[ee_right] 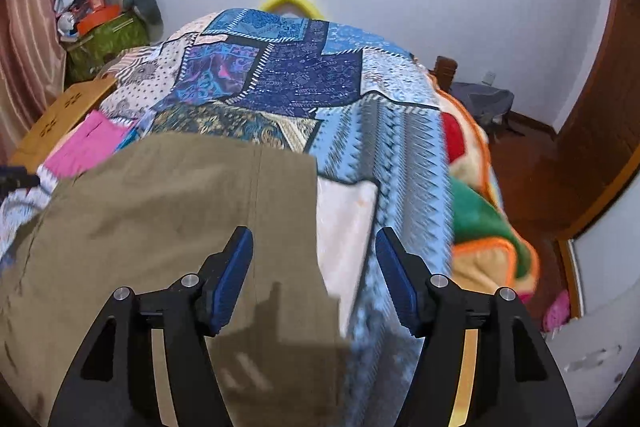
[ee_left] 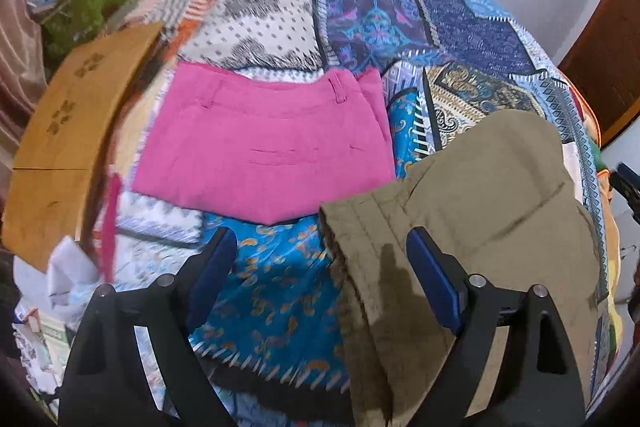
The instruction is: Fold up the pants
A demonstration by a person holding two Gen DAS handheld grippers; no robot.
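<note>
Olive pants [ee_left: 480, 195] lie folded on the patchwork bed [ee_left: 400, 15], pink pants [ee_left: 264, 147] at their ten o'clock. Left claw [ee_left: 322, 267] wide, empty; right claw [ee_right: 314, 267] parted, empty.

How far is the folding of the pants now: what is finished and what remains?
The pink pants already lie folded on the patchwork bedspread. The olive pants also lie folded beside them. The left gripper and right gripper are open and hold nothing. No other pants to fold are in view.
</note>
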